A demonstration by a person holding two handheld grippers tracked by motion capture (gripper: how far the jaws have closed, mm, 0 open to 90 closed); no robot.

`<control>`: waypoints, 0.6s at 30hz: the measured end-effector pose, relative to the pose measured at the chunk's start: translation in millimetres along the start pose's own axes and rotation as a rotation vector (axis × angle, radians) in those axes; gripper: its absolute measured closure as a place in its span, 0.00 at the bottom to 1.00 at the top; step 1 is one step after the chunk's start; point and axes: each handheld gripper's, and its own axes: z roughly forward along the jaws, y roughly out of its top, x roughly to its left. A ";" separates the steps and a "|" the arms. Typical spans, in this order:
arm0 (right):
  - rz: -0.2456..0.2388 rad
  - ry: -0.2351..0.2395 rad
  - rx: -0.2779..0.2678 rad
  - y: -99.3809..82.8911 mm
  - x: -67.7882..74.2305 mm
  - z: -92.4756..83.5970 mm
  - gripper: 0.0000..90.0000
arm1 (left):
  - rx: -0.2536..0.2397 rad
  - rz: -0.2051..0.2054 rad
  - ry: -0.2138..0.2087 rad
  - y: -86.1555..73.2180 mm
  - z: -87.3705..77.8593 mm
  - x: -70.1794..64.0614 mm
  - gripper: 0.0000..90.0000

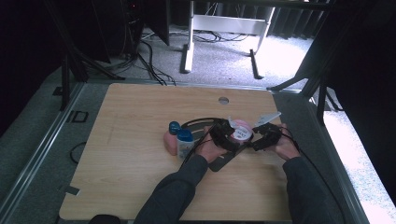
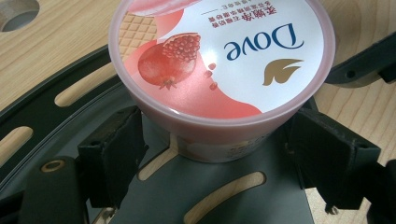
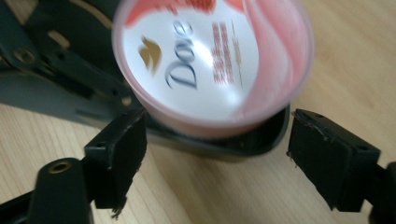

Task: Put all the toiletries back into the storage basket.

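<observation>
Dim, dark-edged high view with overexposed floor patches; bright, slightly motion-blurred right gripper view.

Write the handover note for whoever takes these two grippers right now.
Left gripper: open, jaws on either side of the pink Dove tub, not clearly pressing it.
Right gripper: open, near the same tub, holding nothing.
Things: the tub stands upright with its lid on, on the dark slotted plate. Two blue-capped bottles stand to its left on the wooden table.
Done: both grippers brought up to the tub.
Left: close on the tub and carry on, probably lifting it or opening the lid.
</observation>
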 end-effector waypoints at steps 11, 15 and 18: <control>0.070 0.048 -0.016 -16.4 -6.7 11.1 0.17 | -0.015 -0.004 0.004 -3.1 -2.9 -1.7 0.28; 0.079 0.056 -0.027 -17.9 -5.4 9.6 0.17 | -0.013 -0.008 0.005 -2.9 -3.4 -2.2 0.28; 0.070 0.047 -0.028 -18.0 -4.3 9.3 0.18 | -0.014 -0.011 0.006 -4.1 -4.3 -2.1 0.29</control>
